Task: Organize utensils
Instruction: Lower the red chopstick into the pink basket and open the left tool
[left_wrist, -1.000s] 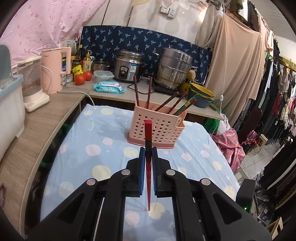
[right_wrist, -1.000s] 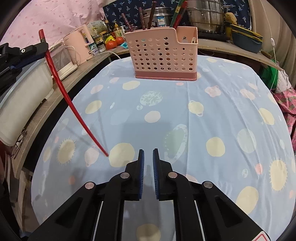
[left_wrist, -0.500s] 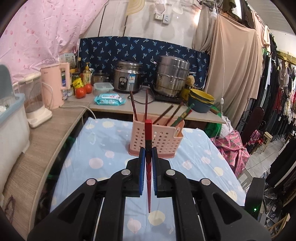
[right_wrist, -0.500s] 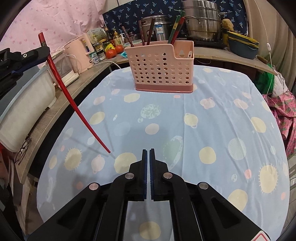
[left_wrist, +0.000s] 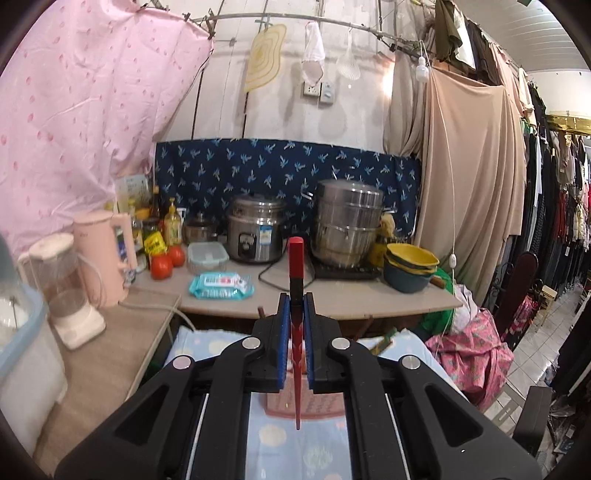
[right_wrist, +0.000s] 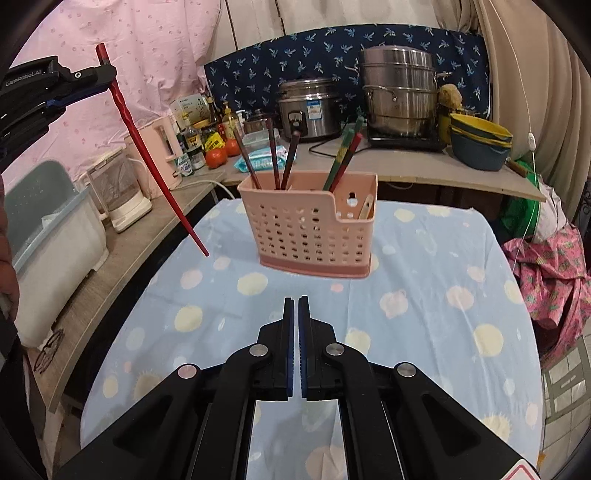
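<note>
Kitchen corner, cluttered: blue dotted tablecloth (right_wrist: 424, 258) is covering the work table, and a counter behind it is carrying a rice cooker (right_wrist: 308, 107), a stacked steamer pot (right_wrist: 399, 92) and nested bowls (right_wrist: 480, 142).

Left gripper (left_wrist: 296, 314) is pinching a red chopstick (left_wrist: 295, 266) near its thick end, blue pads (left_wrist: 282, 332) pressing on both sides. Thick end is standing above the fingers; thin tip is hanging below them. From the right wrist view the red chopstick is slanting, tip pointing down toward the table, in the air to the left of the pink utensil caddy (right_wrist: 306, 229) and clear of it. Judgement: the high grip is leaving most of the shaft free below the fingers, so the tip can enter a compartment first.

Right gripper (right_wrist: 296, 321) is holding nothing, fingers pressed together, hovering over the cloth with the caddy well ahead of the fingertips.

Caddy is already holding dark chopsticks (right_wrist: 275, 155) in its left part and a green and red pair (right_wrist: 343, 155) further right, all leaning. Judgement: those leaning sticks are crowding the openings and could deflect the incoming tip; the caddy's near rim is also lying between tip and compartment. Insertion not yet done.
</note>
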